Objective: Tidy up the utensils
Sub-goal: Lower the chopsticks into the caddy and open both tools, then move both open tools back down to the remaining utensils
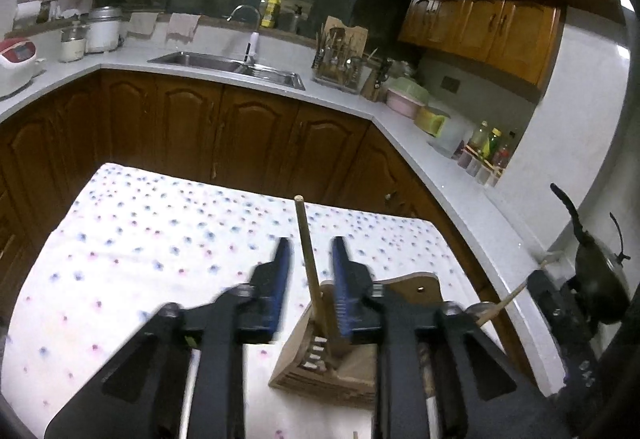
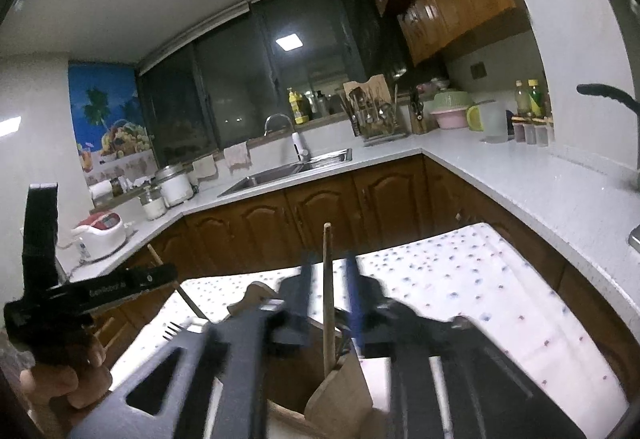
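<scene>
Both grippers [image 1: 311, 259] [image 2: 330, 271] parted, blurred, around chopsticks [image 1: 308, 259] – holder [image 1: 320, 363] base hidden

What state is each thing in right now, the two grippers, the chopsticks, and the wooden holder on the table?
left gripper: open, jaws either side of a chopstick, not pressing it.
left chopstick: upright, lower end in the holder.
right gripper: open, jaws apart around the other chopstick.
right chopstick: upright, standing in the holder.
wooden holder: upright on the spotted tablecloth.

chopstick [image 1: 309, 255] in holder [image 1: 320, 359], prob. on table [image 1: 160, 239]
</scene>
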The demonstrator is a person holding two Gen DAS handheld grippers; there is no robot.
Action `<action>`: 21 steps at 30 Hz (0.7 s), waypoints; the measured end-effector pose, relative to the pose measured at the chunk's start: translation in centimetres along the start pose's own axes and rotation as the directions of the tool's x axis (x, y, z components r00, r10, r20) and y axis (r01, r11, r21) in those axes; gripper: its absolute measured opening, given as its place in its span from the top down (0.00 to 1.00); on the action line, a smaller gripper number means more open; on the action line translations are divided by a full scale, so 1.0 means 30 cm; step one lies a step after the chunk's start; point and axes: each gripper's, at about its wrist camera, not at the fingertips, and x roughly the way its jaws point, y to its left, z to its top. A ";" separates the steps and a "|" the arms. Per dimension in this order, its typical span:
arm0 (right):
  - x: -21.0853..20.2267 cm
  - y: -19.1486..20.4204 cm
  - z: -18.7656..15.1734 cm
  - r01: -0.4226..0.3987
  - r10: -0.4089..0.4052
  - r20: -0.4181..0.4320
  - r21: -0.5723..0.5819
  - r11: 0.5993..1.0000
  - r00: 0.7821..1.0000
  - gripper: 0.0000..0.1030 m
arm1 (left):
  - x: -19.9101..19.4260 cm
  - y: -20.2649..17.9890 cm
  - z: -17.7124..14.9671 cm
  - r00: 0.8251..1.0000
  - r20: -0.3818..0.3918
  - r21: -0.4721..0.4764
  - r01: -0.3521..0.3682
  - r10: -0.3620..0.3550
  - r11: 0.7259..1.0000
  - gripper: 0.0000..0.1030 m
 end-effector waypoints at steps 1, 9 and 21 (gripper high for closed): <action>-0.011 -0.001 0.004 -0.005 0.004 0.009 0.006 1.000 1.000 0.49 | -0.011 0.002 -0.001 1.000 0.006 -0.002 -0.001 0.001 1.000 0.62; -0.149 -0.016 0.028 -0.006 0.004 0.079 0.031 1.000 0.997 0.03 | -0.145 0.043 -0.031 0.999 0.039 -0.026 -0.024 0.025 0.999 0.28; -0.338 -0.073 -0.115 -0.002 0.003 -0.007 0.080 0.997 1.000 0.02 | -0.311 0.114 -0.295 0.997 -0.031 -0.060 -0.074 0.072 0.995 0.24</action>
